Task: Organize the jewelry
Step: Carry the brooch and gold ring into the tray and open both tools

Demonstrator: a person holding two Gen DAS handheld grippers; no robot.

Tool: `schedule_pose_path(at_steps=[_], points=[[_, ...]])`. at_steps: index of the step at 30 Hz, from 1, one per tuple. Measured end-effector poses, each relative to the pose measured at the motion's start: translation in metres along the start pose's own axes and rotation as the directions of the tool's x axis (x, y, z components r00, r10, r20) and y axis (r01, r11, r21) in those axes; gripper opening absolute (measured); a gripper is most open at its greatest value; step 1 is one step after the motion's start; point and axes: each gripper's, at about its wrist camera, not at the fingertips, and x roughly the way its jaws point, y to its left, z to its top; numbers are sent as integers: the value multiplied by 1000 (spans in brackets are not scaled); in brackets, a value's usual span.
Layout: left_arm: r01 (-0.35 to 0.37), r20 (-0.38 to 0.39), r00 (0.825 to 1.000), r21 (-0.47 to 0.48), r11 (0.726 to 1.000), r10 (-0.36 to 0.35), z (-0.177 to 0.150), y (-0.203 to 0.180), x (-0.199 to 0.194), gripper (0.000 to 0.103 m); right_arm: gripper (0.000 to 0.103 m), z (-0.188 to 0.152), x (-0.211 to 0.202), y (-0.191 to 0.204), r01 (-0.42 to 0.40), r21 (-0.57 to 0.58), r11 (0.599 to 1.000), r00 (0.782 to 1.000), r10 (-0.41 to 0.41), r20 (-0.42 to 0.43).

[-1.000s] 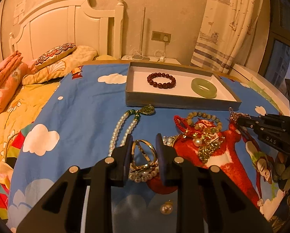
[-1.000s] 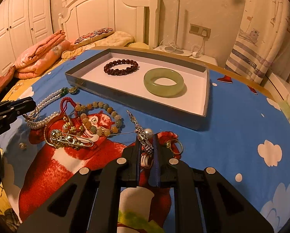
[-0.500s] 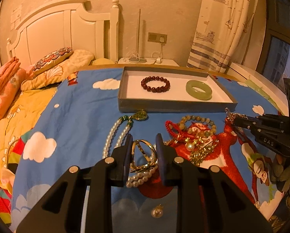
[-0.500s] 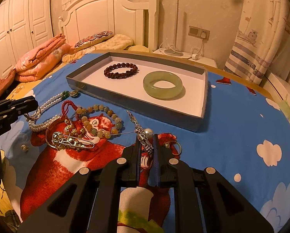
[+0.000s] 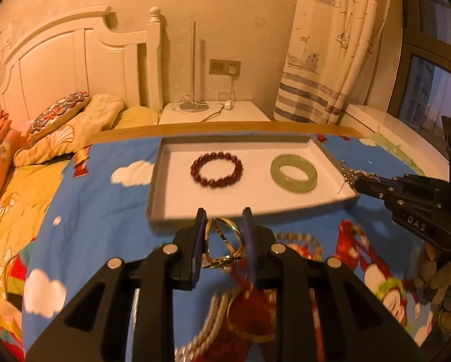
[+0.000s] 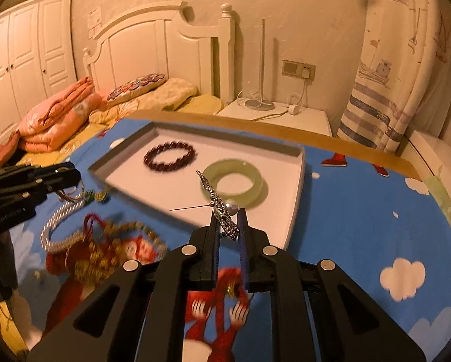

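Observation:
A shallow white tray (image 5: 177, 202) (image 6: 294, 199) lies on the cartoon bedspread and holds a dark red bead bracelet (image 5: 216, 169) (image 6: 169, 155) and a green jade bangle (image 5: 294, 173) (image 6: 236, 182). My left gripper (image 5: 223, 223) is shut on gold rings (image 5: 222, 241), lifted just in front of the tray's near wall. My right gripper (image 6: 228, 218) is shut on a silver pearl brooch (image 6: 220, 211) with a long pin, held over the tray's near edge. It also shows in the left wrist view (image 5: 356, 181) by the tray's right corner.
Loose jewelry lies on the bedspread in front of the tray: a pearl necklace (image 6: 59, 220), gold and beaded pieces (image 6: 110, 247) (image 5: 297, 238). Pillows and folded quilts (image 6: 53, 123) lie at the left. A nightstand (image 5: 216, 111) and curtain (image 5: 325, 60) stand behind.
Both grippers have lifted off the bedspread with their pieces and moved forward toward the tray; the jewelry pile now lies below and behind the fingertips.

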Motion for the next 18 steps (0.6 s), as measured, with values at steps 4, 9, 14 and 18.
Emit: schedule_pose_path(at_steps=[4, 9, 14, 18], points=[[11, -6, 1000, 3, 1000, -11, 23, -3, 21, 24, 13, 15, 18, -12, 25, 42, 999, 1000, -25, -10], [7, -37, 999, 8, 1000, -7, 48, -8, 57, 24, 14, 35, 52, -29, 70, 85, 994, 997, -66, -48], [-18, -105, 994, 4, 1000, 18, 57, -8, 90, 24, 14, 47, 76, -41, 81, 102, 991, 994, -73, -76], [-43, -103, 994, -20, 999, 41, 49, -3, 89, 68, 66, 46, 65, -44, 57, 120, 991, 997, -51, -52]])
